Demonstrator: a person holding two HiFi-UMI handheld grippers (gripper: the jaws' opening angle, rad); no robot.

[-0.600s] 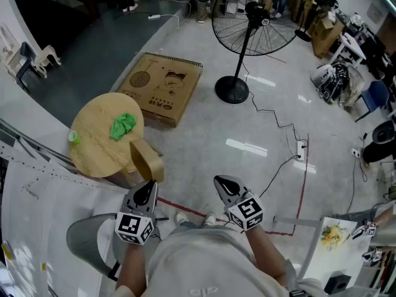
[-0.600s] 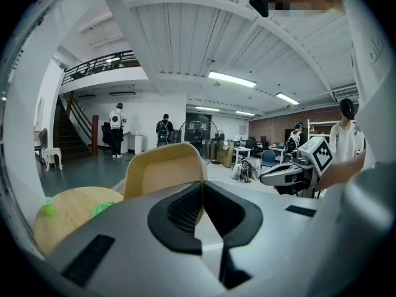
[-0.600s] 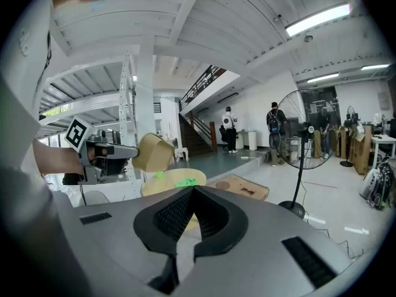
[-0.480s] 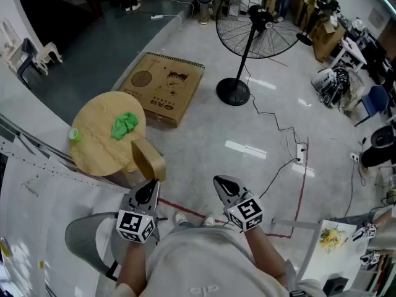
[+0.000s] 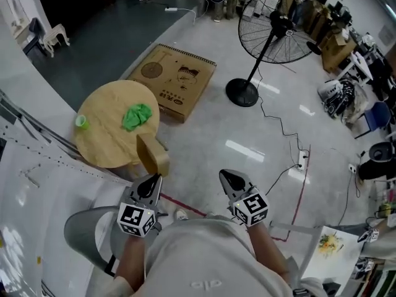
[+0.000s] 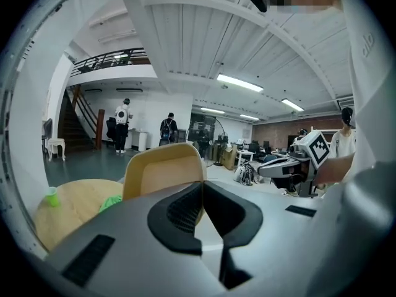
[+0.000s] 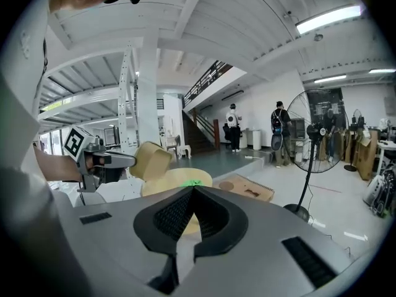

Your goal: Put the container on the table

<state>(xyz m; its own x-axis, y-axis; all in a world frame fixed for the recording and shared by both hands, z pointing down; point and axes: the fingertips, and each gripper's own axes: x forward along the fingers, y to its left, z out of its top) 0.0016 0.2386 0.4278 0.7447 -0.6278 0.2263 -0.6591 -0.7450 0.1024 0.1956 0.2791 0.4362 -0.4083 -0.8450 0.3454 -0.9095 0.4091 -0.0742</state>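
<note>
A tan open container (image 5: 152, 156) hangs in front of me, my left gripper (image 5: 150, 183) shut on its rim. In the left gripper view the container's wall (image 6: 162, 175) stands between the closed jaws of that gripper (image 6: 203, 185). Just beyond it is a round wooden table (image 5: 108, 135) with a green cloth (image 5: 137, 116) and a small green cup (image 5: 81, 122) on it. My right gripper (image 5: 229, 179) is level with the left one, shut and empty. The right gripper view shows its jaws (image 7: 193, 189) closed, with the container (image 7: 151, 159) and the table (image 7: 176, 181) ahead.
A flat cardboard box (image 5: 176, 79) lies on the floor past the table. A standing fan (image 5: 272, 33) with a round base (image 5: 242, 93) is to the right, its cable running to a power strip (image 5: 301, 159). Red tape (image 5: 297, 197) marks the floor. Two people stand far off (image 6: 124, 124).
The table, box and fan have slid right and a little nearer in the head view. Both grippers keep their places, the container still in the left one.
</note>
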